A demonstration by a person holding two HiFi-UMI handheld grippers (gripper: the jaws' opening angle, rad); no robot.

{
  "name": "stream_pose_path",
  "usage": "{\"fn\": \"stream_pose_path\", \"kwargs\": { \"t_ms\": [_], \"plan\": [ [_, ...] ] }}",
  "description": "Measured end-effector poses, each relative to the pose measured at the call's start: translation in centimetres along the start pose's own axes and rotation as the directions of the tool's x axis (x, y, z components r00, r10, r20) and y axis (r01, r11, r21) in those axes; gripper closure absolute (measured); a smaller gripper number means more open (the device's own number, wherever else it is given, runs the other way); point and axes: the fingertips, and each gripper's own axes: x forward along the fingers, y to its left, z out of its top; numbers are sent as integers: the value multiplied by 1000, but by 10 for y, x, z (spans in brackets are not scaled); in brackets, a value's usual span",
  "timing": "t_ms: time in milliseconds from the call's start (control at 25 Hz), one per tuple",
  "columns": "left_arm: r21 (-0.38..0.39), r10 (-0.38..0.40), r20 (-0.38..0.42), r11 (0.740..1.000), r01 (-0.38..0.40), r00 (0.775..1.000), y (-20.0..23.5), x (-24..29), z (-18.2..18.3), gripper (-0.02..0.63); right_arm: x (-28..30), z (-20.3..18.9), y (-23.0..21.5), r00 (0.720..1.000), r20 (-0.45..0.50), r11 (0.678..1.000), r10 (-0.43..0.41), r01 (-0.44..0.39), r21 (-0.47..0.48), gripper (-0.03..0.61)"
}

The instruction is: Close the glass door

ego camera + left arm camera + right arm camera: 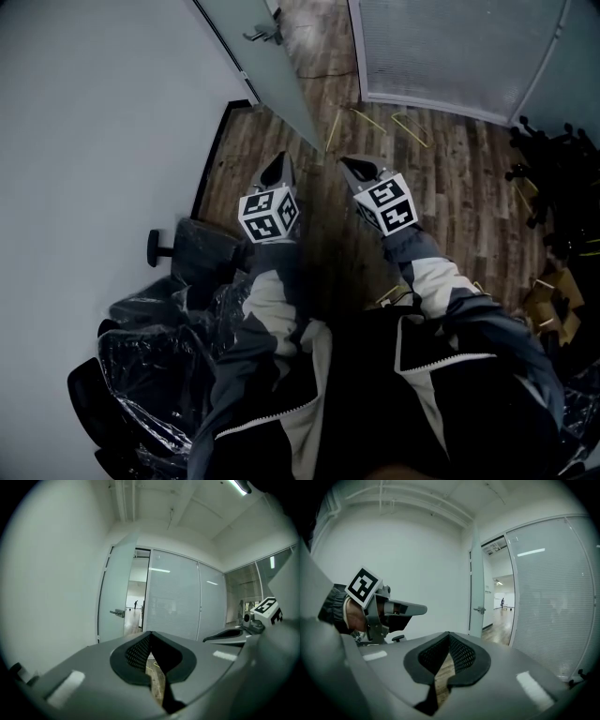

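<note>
The frosted glass door (267, 70) stands open, swung inward toward the white wall, with its metal handle (260, 34) at the far top. In the left gripper view the door (116, 597) and handle (116, 613) lie ahead to the left, and the open doorway shows a corridor beyond. In the right gripper view the door (476, 588) is seen edge-on, its handle (479, 610) facing me. My left gripper (279, 164) and right gripper (358, 169) are held side by side above the wooden floor, well short of the door. Both are shut and hold nothing.
A frosted glass partition (450, 47) runs to the right of the doorway. Plastic-wrapped office chairs (159, 337) crowd the lower left by the wall. Wire hangers (375, 122) lie on the floor ahead. Black chair bases (553, 155) and cardboard (548, 291) sit at the right.
</note>
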Motion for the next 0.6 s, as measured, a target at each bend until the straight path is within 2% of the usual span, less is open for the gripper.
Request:
{"fn": "stream_pose_path", "kwargs": {
  "t_ms": [360, 600],
  "plan": [
    [6, 10, 1, 1000, -10, 1000, 31, 35, 5, 611, 36, 7, -24, 1000, 3, 1000, -12, 12, -5, 574],
    [-1, -2, 9, 1000, 2, 1000, 78, 70, 7, 611, 91, 14, -39, 999, -5, 999, -31, 31, -17, 574]
  ]
}}
